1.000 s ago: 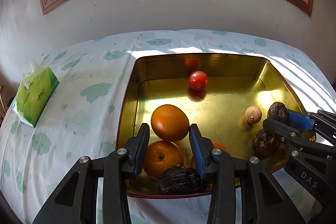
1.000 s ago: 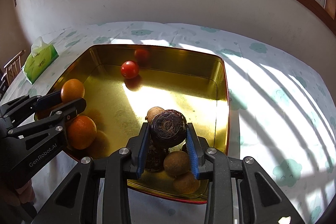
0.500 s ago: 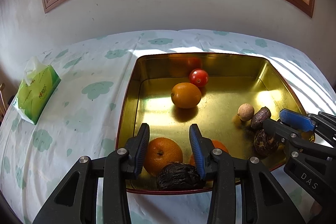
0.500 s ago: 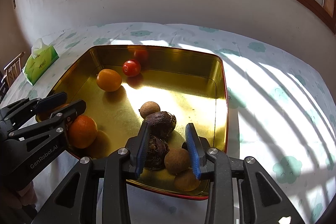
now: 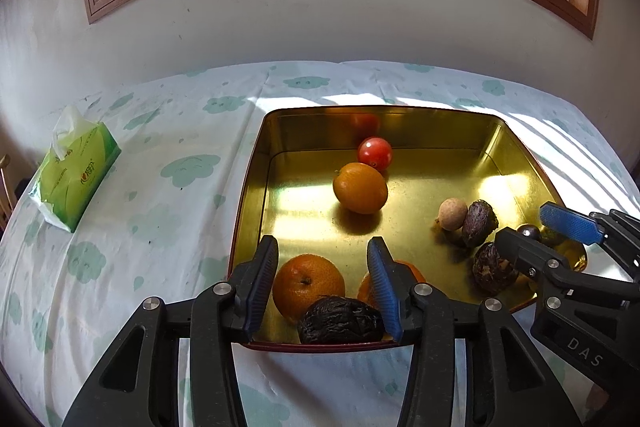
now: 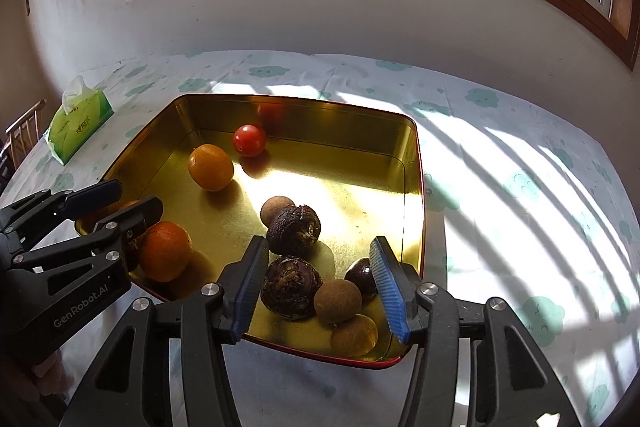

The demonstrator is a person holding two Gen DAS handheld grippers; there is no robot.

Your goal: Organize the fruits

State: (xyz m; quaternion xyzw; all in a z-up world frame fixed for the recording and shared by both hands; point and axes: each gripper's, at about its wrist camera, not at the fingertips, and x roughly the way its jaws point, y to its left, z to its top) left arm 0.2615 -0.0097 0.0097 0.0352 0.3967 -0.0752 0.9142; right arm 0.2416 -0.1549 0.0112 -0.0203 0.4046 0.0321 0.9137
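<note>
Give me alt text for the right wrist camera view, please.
The right gripper, fingers opening with nothing pressed between them, hangs over the near corner of a gold tray holding dark wrinkled fruits, brown longans, oranges and a red tomato. The left gripper enters from the left.

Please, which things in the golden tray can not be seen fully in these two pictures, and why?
- Second orange: left wrist view, mostly behind the left gripper finger.
- Same orange: right wrist view, covered by the left gripper.
- Dark shiny fruit: partly behind the right gripper finger, so its kind is unclear.
- Tray near rim: cut by both grippers.
</note>
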